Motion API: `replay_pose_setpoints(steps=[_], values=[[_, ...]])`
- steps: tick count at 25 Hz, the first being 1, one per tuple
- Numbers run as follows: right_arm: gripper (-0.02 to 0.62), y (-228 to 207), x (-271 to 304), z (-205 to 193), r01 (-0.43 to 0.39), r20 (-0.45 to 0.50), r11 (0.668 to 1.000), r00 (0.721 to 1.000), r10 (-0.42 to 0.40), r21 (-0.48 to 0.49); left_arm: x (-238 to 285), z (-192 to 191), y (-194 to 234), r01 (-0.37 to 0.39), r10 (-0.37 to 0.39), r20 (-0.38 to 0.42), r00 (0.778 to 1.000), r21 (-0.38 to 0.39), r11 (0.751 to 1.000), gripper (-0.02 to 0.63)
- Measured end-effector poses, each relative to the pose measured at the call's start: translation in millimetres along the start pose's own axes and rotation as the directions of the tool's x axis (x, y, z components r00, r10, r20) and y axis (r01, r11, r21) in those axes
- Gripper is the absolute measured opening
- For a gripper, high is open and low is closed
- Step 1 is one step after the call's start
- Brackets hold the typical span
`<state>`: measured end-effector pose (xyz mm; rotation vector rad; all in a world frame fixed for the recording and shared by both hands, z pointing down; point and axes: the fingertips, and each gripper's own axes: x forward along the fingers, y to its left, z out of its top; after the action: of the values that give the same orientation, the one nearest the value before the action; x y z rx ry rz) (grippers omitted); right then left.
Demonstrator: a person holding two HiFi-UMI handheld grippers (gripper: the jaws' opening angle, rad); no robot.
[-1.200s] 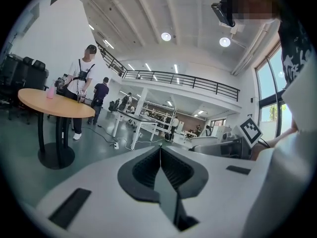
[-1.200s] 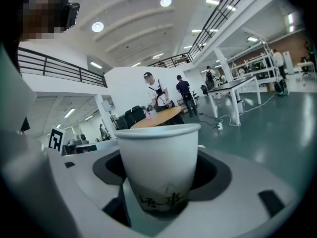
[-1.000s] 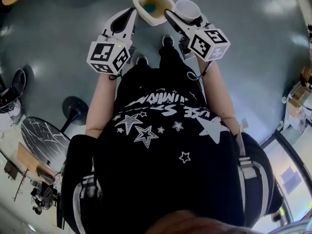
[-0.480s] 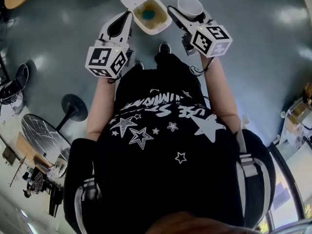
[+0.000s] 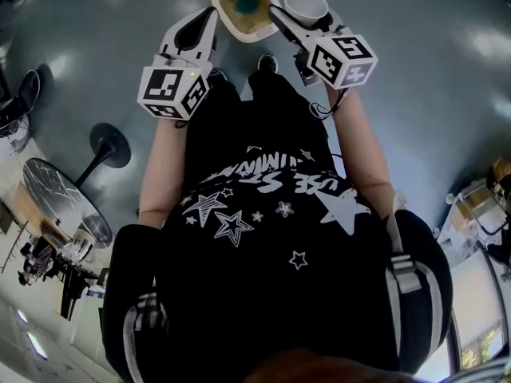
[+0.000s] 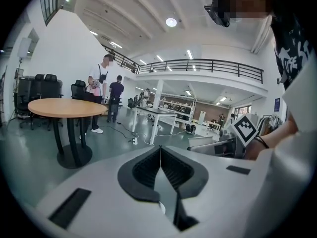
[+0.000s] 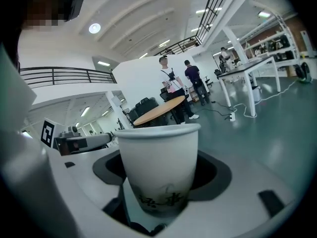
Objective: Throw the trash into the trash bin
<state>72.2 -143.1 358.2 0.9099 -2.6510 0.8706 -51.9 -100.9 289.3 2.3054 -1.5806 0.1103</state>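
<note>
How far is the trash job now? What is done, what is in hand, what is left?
Done: the paper cup is picked up, and the trash bin on the floor has its lid open. In hand: the right gripper grips the cup beside the bin, not above it; the left gripper is shut and empty. Left: bring the cup over the opening and release it.

Black star-print shirt point(image 5: 263, 206); white grippers point(image 5: 211, 13) point(image 5: 302, 14), marker cubes point(image 5: 172, 92).
</note>
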Motion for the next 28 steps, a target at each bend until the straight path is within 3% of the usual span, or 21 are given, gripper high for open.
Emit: replay_pose_setpoints(steps=[5, 16, 28], values=[[0.339, -11, 13, -6, 0.013, -0.028, 1.000, 1.000, -0.013, 0.004, 13, -9, 11, 0.002, -0.002, -0.009, 1.000, -0.012, 1.000, 0.012], [0.337, -44, 46, -17, 0.131, -0.018, 0.991, 0.991, -0.131, 0.031, 47, -46, 53, 0.048, -0.049, -0.060, 0.997, -0.029, 0.998, 0.012], [0.337, -45, 82, -65, 0.152, -0.083, 0.987, 0.986, -0.147, 0.058, 64, -99, 66, 0.092, -0.103, -0.126, 0.987, -0.092, 0.992, 0.012]])
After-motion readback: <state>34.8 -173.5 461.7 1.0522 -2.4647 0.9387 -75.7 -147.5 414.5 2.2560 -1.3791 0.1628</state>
